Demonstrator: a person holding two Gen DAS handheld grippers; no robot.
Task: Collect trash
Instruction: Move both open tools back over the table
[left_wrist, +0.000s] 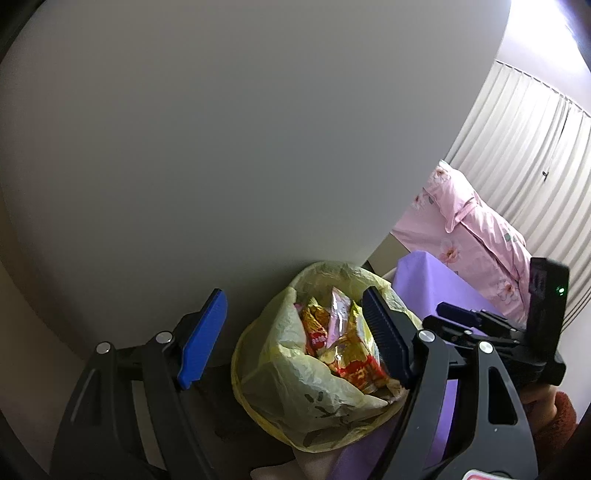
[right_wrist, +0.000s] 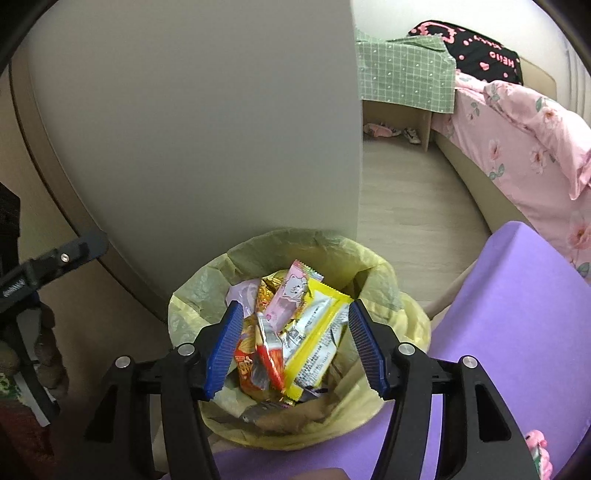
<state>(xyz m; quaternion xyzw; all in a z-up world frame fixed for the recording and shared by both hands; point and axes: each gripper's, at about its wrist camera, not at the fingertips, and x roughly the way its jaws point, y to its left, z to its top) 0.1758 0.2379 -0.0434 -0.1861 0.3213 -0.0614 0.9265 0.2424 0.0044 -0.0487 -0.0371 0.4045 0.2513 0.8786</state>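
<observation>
The bin (right_wrist: 295, 424) itself hides under its yellow liner (right_wrist: 369, 258), and the purple surface (right_wrist: 517, 314) covers its near rim. The lower wrappers (right_wrist: 258, 369) are buried beneath the top ones, their print too small to read. In the left view, a blue pad (left_wrist: 384, 328) covers part of the wrappers, and the right gripper (left_wrist: 458, 314) shows only partly.

A: What carries everything here?

B: A pale wood floor (right_wrist: 406, 192). On it stands a bin lined with a yellow bag (right_wrist: 384, 266), against a grey wall panel, with a purple-covered bench (right_wrist: 517, 295) just beside it.

A: Anything else?

B: A bed with pink floral bedding (right_wrist: 524, 140).
</observation>
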